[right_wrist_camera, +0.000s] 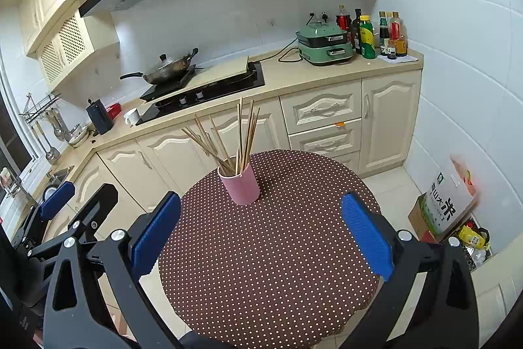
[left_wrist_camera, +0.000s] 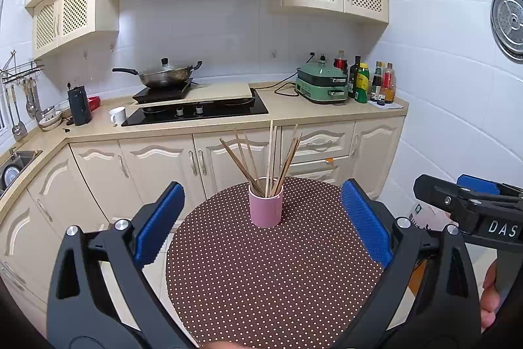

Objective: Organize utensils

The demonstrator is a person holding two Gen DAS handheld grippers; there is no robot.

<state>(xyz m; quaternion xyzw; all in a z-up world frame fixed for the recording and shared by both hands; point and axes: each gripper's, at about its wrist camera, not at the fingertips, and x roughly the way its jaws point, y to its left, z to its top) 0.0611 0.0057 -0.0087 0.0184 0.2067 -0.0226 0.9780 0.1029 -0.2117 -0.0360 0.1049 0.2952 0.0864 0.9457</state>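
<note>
Fingers: both the left gripper (left_wrist_camera: pixel 261 218) and the right gripper (right_wrist_camera: pixel 258 234) spread wide, empty
Chopsticks (left_wrist_camera: pixel 269 159): upright in pink cup (left_wrist_camera: pixel 265 208), far side of desk (left_wrist_camera: pixel 274 283)
Handling: light, stiff, likely slippery; pinch mid-shaft

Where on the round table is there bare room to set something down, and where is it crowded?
The dotted table is bare nearly everywhere: the whole near half between the left gripper and the right gripper, plus strips either side of the pink cup. It is crowded only at the far edge, where the chopsticks fan out above the cup, mostly leftward.
</note>
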